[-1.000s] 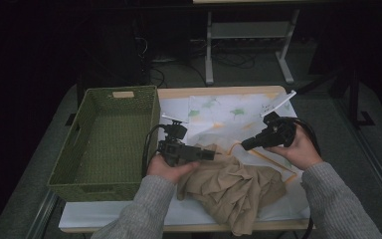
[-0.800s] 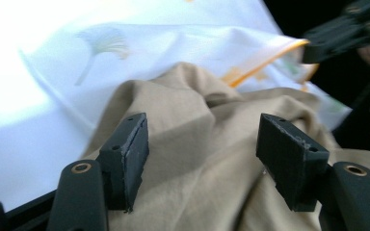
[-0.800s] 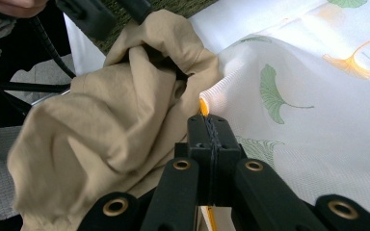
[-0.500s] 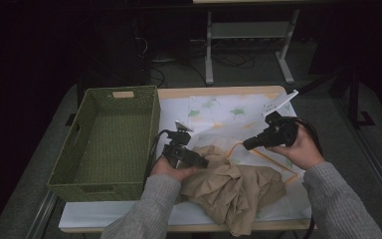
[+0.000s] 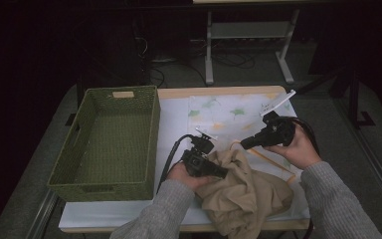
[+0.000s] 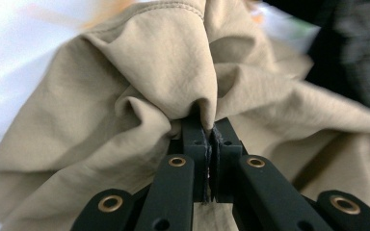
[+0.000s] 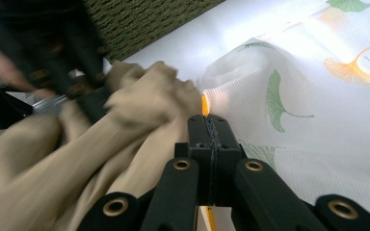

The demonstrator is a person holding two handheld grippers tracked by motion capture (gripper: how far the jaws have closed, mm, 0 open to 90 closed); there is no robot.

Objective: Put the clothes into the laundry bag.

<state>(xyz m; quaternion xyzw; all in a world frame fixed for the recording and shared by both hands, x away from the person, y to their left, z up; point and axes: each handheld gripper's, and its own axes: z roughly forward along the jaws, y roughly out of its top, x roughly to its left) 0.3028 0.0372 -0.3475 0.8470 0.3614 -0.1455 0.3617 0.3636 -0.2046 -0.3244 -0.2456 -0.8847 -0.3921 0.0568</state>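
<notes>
The green woven basket (image 5: 107, 142) walls off the left; the bare leaf-print cloth (image 5: 234, 112) lies open beyond the rumpled beige garment (image 5: 246, 194).

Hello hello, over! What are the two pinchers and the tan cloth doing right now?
Left gripper shut on tan cloth, bunched on table. Right gripper shut at leaf-print sheet edge; grip unclear. Green basket beside, empty. Nothing blocking.
</notes>
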